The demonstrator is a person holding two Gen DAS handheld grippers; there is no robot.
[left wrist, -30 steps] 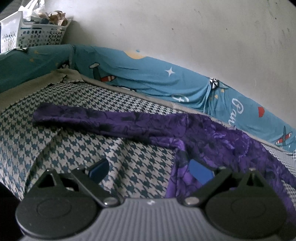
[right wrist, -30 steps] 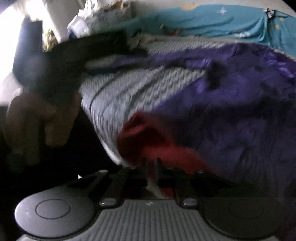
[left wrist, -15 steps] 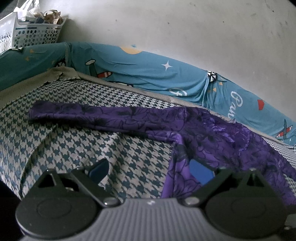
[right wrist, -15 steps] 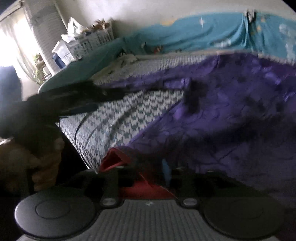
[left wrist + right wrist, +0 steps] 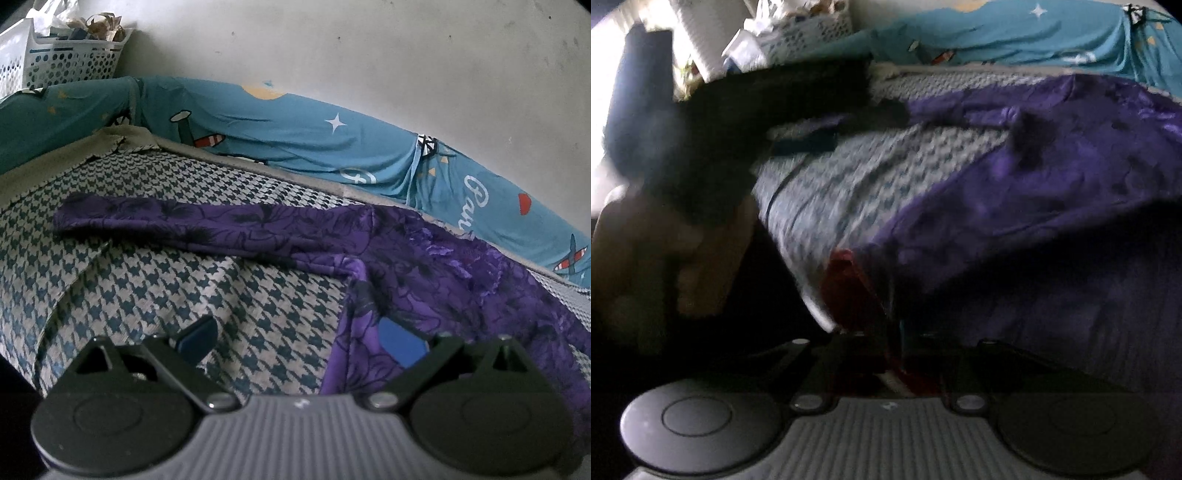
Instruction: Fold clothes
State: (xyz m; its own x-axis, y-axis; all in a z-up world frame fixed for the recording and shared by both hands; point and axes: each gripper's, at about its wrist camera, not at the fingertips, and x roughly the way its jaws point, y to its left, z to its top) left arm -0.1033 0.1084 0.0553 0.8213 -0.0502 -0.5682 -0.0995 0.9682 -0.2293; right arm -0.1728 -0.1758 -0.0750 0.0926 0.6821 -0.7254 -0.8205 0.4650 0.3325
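While the purple garment (image 5: 424, 266) lies spread on the bed (image 5: 155, 280), sleeve out twd the far-left corner, no fold shows; your left gripper (image 5: 299, 334) gapes empty, right gripper (image 5: 899, 332) pinches its near hem.

Garment (image 5: 424, 266) spread on the bed cover (image 5: 184, 295), its sleeve (image 5: 177, 221) stretched leftward, body to the right, sheet (image 5: 295, 129) behind along the wall (image 5: 369, 48), basket (image 5: 70, 62) at far left corner, left gripper (image 5: 299, 339) in front at the garment's near edge
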